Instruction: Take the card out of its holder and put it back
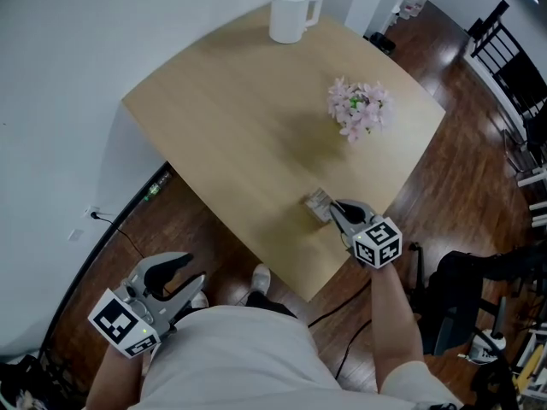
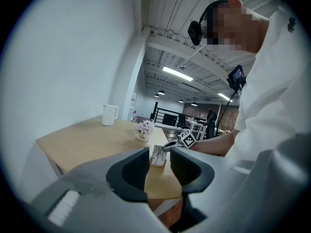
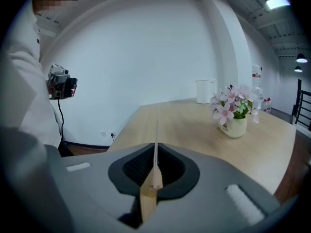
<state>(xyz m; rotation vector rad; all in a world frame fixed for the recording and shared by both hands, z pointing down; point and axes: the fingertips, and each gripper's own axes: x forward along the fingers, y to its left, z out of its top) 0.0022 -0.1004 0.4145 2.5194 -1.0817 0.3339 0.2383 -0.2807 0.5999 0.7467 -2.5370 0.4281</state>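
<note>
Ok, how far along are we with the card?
Nothing reads as finished. In hand: the right tool is shut on the card, which looks seated in its wooden holder on the table. Whether it has been out yet, I cannot tell. The left tool hangs open beside the table. Left: possibly the whole lift-out and return.

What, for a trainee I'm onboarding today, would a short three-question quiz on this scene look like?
1. True or false: the left gripper holds the card.
2. The white jug stands: A) at the far corner of the table B) on the floor C) between the left gripper's jaws.
3. Fill in: the jaws of the right gripper are ___ on the card.
Key: 1 false; 2 A; 3 shut.
</note>
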